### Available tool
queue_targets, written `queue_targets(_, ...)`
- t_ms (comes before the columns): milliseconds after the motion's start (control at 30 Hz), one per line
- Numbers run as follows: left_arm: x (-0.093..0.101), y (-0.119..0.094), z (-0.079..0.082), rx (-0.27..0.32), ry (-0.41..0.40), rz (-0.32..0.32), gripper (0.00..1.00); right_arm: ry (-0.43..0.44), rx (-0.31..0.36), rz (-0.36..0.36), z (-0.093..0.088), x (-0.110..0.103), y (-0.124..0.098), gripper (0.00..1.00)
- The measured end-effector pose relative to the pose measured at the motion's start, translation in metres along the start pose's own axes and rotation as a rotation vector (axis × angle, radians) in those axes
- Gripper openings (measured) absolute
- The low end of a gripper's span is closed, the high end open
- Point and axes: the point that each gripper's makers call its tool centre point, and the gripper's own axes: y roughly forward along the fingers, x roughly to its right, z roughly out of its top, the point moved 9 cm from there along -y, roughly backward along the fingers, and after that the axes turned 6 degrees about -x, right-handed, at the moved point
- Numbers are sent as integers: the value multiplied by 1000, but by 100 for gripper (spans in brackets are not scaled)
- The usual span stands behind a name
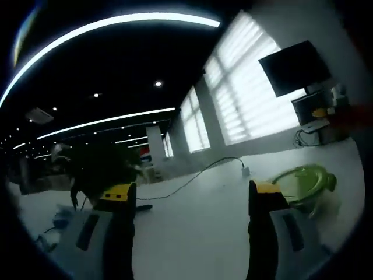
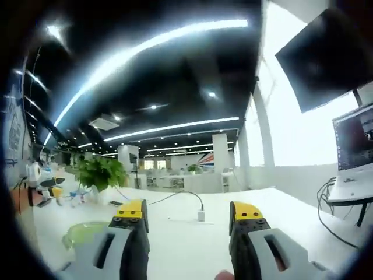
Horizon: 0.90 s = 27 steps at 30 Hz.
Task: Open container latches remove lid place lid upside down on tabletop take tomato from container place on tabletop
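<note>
Left gripper view shows a broad white tabletop (image 1: 198,221) running ahead of the open, empty left gripper (image 1: 192,201), with bright blinded windows (image 1: 245,99) and a dark screen (image 1: 294,67) beyond its right jaw. A potted plant (image 1: 96,166) stands past the left jaw, and a thin cable (image 1: 192,178) crosses between. The green container (image 1: 303,184) sits just right of the right jaw, out of contact. In the right gripper view the right gripper (image 2: 189,219) is likewise spread and empty; the container (image 2: 84,233) lies beside its left jaw. It looks like light, stiff, smooth plastic, probably slippery, so the side latches are the likely hold, though they are too blurred to make out.
</note>
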Motion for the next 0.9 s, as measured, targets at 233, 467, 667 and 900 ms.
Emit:
queue_targets(233, -4, -20, -17, -32, -73, 24, 70, 35, -39, -78, -24, 11, -21, 50)
queue_targets(467, -3, -32, -29, -50, -114, 51, 70, 43, -75, -138, -51, 14, -40, 51)
queue_targets(667, -4, -33, -28, -44, -119, 64, 70, 59, -71, -174, -54, 22, -50, 52)
queue_targets(900, -3, -31, -28, -41, -128, 65, 70, 75, -81, -199, -58, 27, -54, 53)
